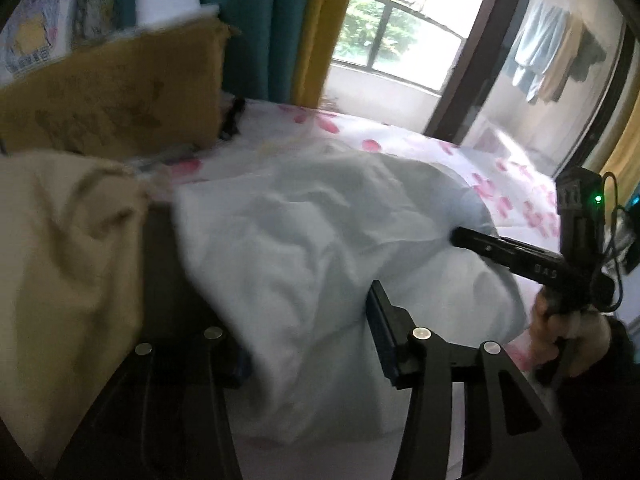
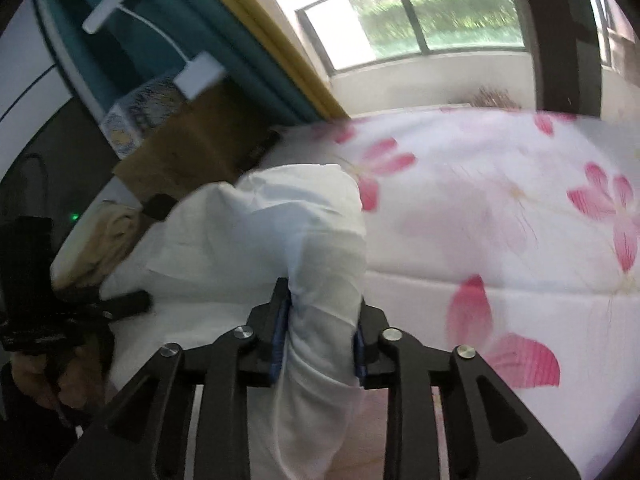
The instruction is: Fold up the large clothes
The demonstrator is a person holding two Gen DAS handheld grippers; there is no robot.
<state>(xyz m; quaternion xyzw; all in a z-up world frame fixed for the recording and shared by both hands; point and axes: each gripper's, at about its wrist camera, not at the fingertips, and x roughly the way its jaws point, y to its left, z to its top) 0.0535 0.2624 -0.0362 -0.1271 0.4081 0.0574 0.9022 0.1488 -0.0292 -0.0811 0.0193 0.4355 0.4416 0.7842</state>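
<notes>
A large white garment (image 1: pixel 320 240) lies bunched on the flowered bed sheet (image 1: pixel 504 184). My left gripper (image 1: pixel 308 340) has cloth of the garment between its fingers; the left finger is mostly covered by it. My right gripper (image 2: pixel 320 336) is shut on a thick fold of the white garment (image 2: pixel 280 232), which drapes up and over its fingers. The right gripper also shows in the left wrist view (image 1: pixel 460 238), its tips buried in the garment's right side. The left gripper shows at the left of the right wrist view (image 2: pixel 132 304), against the garment's edge.
A beige garment (image 1: pixel 68 248) lies at the left on the bed. A mustard pillow (image 1: pixel 116 100) and boxes (image 1: pixel 40 32) stand behind it, with teal and yellow curtains (image 1: pixel 256 20). A window (image 2: pixel 432 12) is beyond the bed (image 2: pixel 520 220).
</notes>
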